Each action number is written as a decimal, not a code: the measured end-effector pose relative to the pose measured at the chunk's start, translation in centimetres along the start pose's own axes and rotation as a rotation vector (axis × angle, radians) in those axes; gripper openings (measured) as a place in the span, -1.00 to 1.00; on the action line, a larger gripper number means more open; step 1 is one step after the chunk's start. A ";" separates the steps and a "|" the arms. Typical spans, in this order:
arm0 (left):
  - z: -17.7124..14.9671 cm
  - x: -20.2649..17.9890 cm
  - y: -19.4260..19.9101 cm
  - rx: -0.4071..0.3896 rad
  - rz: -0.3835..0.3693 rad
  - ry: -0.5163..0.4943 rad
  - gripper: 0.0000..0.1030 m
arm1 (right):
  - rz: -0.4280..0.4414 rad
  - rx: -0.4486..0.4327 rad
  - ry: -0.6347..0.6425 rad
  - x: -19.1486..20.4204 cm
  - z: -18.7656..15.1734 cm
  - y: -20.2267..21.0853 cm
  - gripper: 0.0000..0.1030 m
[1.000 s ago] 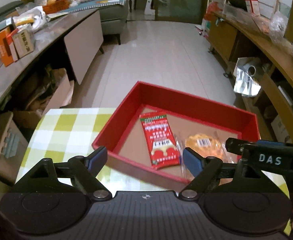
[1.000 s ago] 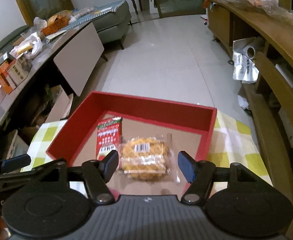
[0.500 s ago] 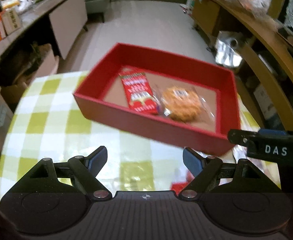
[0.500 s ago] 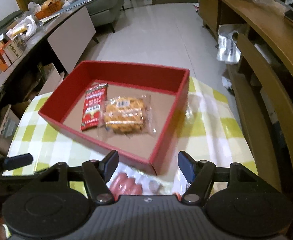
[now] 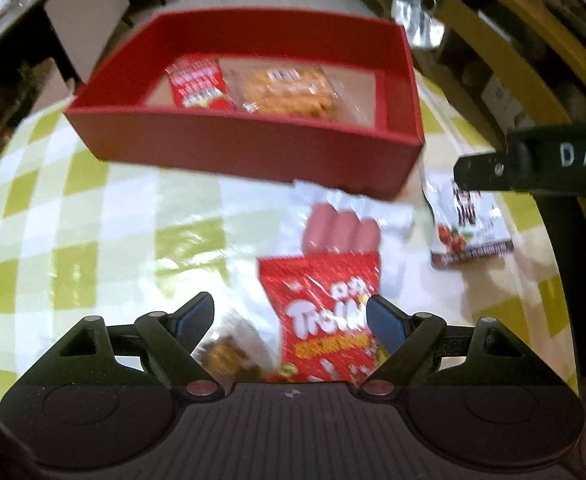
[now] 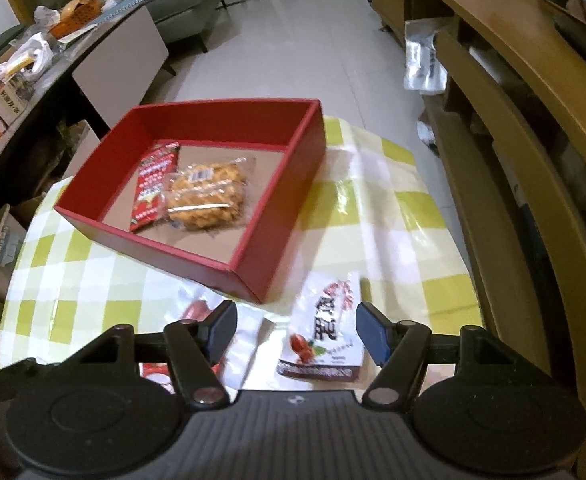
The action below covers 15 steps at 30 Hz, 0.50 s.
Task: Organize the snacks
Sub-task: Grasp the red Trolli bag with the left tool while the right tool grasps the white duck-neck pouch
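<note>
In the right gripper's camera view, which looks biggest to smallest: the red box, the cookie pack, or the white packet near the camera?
1. Red box, clearly largest.
2 and 3. Cookie pack and white packet look alike; the packet lies nearer the camera, so I won't rank them.

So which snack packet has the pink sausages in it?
The sausage packet, lying on the table just outside the red box; the other packets show no sausages.

- Dim, warm indoor light; white glare on the glossy tablecloth (image 5: 93, 216) ahead of the fingers.
- Left view motion-blurred; right view sharper.
- Fisheye edges bend, corners dark.
</note>
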State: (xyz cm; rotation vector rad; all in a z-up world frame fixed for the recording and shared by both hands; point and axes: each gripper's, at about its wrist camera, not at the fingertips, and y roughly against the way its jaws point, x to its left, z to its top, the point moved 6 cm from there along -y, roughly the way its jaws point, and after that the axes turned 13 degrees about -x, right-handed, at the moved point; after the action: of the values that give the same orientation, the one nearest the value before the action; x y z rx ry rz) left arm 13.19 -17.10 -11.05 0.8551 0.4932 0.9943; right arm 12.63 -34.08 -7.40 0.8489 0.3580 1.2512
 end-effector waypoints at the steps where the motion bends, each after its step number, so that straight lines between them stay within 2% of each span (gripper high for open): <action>1: -0.2 -0.2 -0.3 0.010 -0.002 -0.002 0.72 | -0.001 0.007 0.000 -0.2 -0.1 -0.1 0.46; 8: -1.3 -1.4 -2.8 0.080 -0.002 0.000 0.80 | -0.022 0.036 -0.013 -1.8 -0.6 -0.9 0.46; 10: -1.5 -1.5 -3.0 0.075 0.002 0.007 0.82 | -0.024 0.043 -0.032 -2.3 -0.6 -1.2 0.46; 15: -1.3 -1.3 -2.4 0.076 -0.021 0.019 0.36 | -0.030 0.060 -0.045 -2.6 -0.6 -1.9 0.46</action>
State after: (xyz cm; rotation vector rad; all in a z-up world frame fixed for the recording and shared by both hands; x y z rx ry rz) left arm 12.91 -18.38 -13.81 0.9072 0.5577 0.9707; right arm 12.72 -36.41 -9.76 0.9188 0.3720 1.1967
